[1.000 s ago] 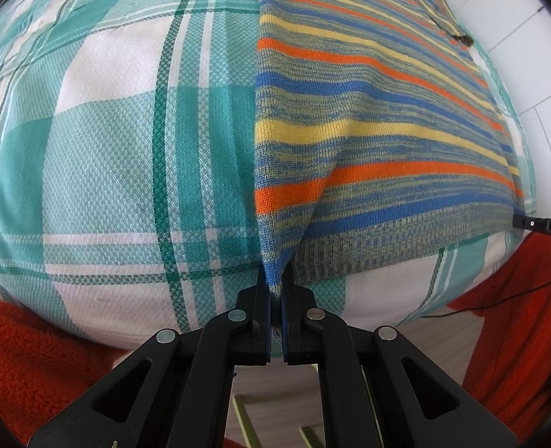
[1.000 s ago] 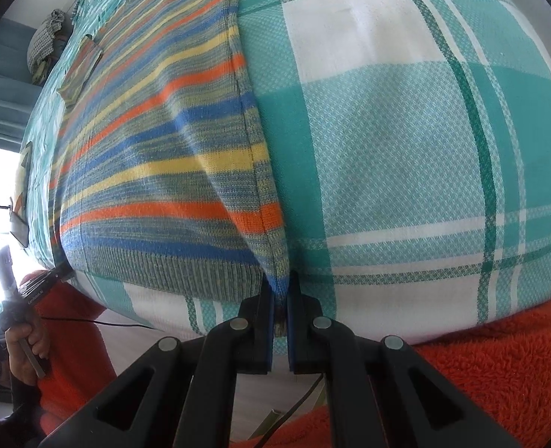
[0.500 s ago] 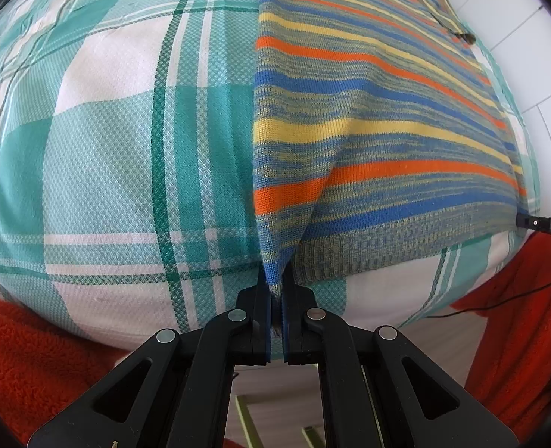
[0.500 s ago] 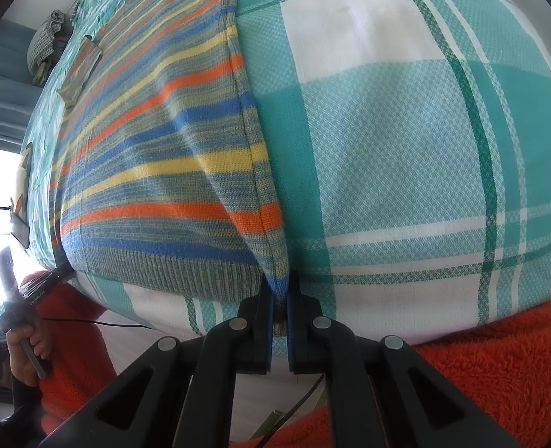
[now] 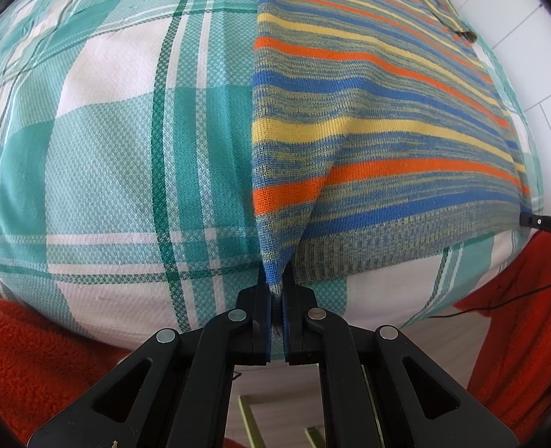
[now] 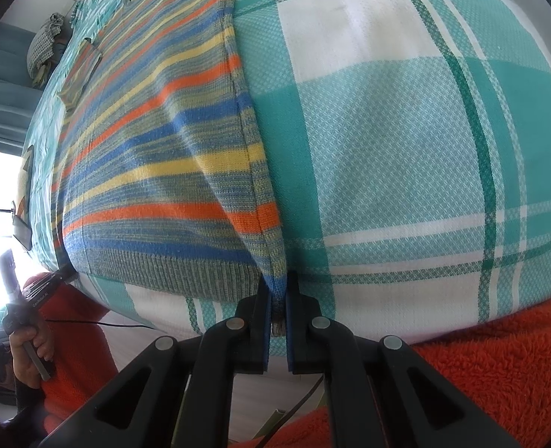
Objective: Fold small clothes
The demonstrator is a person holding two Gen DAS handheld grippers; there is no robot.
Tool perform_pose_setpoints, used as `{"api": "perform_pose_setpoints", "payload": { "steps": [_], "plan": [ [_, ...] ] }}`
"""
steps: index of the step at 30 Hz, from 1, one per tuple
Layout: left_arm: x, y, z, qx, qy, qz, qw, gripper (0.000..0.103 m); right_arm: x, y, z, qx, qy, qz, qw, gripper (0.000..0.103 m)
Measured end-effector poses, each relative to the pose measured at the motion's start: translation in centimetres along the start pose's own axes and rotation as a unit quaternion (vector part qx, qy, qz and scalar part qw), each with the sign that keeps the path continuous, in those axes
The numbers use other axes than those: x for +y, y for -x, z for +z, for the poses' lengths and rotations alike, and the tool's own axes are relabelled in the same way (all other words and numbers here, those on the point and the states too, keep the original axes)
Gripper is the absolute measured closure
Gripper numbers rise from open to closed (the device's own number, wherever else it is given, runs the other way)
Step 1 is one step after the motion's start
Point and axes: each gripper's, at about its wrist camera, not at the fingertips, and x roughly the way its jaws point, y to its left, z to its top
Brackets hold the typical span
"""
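Down at the lower middle of the left wrist view, the left tool [image 5: 276, 311] is pinched tight on the near left corner of the striped knit sweater in blue, orange, yellow and grey [image 5: 380, 142]. That sweater lies flat on the teal-and-white checked cloth [image 5: 126, 149], spreading toward the upper right. In the right wrist view the sweater [image 6: 145, 156] fills the left half, and the right tool [image 6: 278, 310] at lower middle clamps its near right corner; orange fleece [image 6: 499, 366] shows lower right.

hidden: sweater [image 5: 369, 156] corner tips inside both tongs | cut off: collar end at top edge
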Motion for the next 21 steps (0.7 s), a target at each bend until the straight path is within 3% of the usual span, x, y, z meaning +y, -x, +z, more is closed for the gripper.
{"api": "perform_pose_setpoints", "payload": {
  "steps": [10, 15, 17, 21],
  "plan": [
    [-1.2, 0.1, -0.3, 0.002, -0.010, 0.017, 0.9998, 0.098, 0.5, 0.4, -0.3, 0.010, 0.002, -0.012, 1.000, 0.094],
    [-1.7, -0.2, -1.3, 0.044, -0.004, 0.029, 0.9986, 0.094, 1.3, 0.6, -1.2, 0.022, 0.009, -0.029, 0.999, 0.089],
    [-2.0, -0.3, -2.1, 0.061, -0.009, 0.040, 0.9973, 0.089, 1.4, 0.9, -1.6, 0.027, 0.009, -0.036, 0.999, 0.084],
    [-2.4, 1.1, -3.6, 0.057, -0.025, 0.059, 0.9963, 0.066, 1.4, 2.1, -2.1, 0.027, 0.007, -0.044, 0.999, 0.074]
  ]
}}
